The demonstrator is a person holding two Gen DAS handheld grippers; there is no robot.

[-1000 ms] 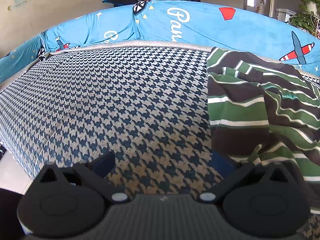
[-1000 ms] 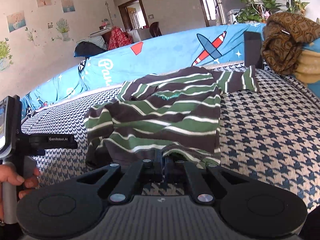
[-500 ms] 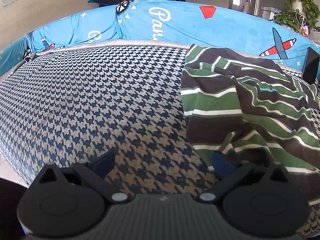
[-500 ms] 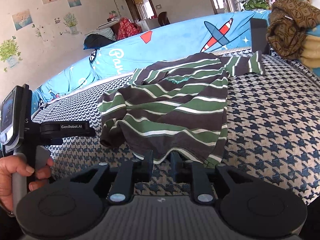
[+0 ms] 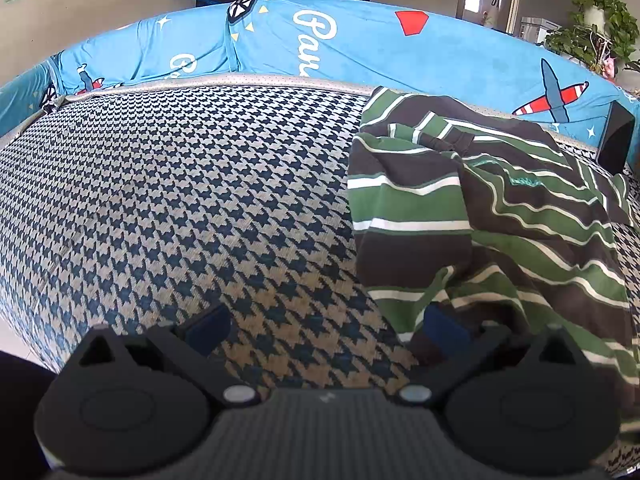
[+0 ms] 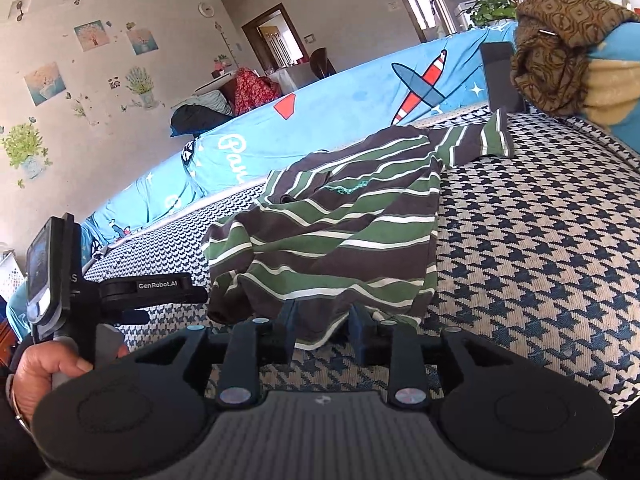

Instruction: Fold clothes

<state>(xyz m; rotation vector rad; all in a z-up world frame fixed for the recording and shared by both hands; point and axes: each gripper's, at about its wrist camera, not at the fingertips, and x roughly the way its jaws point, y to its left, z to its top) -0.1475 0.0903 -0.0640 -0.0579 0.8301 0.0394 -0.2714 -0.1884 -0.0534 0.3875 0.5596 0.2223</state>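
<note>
We see bare houndstooth mattress (image 5: 180, 200) open left of the striped shirt (image 5: 480, 220); the blue bolster (image 5: 360, 48) walls the far edge, a brown bundle (image 6: 560, 48) crowds the right corner.

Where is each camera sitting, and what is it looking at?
Left wrist: sits on the left gripper, looking down over the checked bed; shirt at right; only its own open fingers show.
Right wrist: sits on the right gripper, facing the shirt; its jaws are opening around the hem; a hand holds the left gripper.
Both share the shirt, bed and blue cover.
</note>
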